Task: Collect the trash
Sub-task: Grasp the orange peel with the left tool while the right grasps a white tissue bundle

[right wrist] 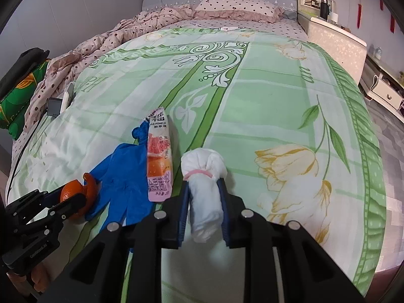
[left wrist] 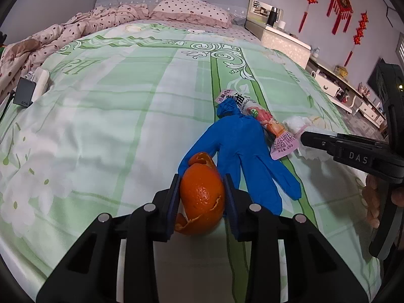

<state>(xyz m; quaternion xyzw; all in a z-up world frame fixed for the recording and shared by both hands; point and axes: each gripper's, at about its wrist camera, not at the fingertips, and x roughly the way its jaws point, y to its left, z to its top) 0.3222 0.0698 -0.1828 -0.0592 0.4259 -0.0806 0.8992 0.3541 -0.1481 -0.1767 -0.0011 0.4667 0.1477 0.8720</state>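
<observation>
Both grippers were matte black plastic. The left gripper (left wrist: 202,184) had two angular arms, each carrying two round silver studs, ending in flat fingers (left wrist: 174,197) faced with dark blue pads. The right gripper (right wrist: 203,189) was built alike (white letters "DAS" showed on its side in the left view). A bare hand (left wrist: 376,202) showed no sleeve.

The blue glove (left wrist: 242,146) hides the middle of the snack wrapper (left wrist: 262,118), the orange peel (left wrist: 202,199) covers the glove's thumb tip, the right gripper (left wrist: 303,139) conceals part of the white wad (left wrist: 300,123), and the dresser's (left wrist: 325,80) clutter is too small to identify.
</observation>
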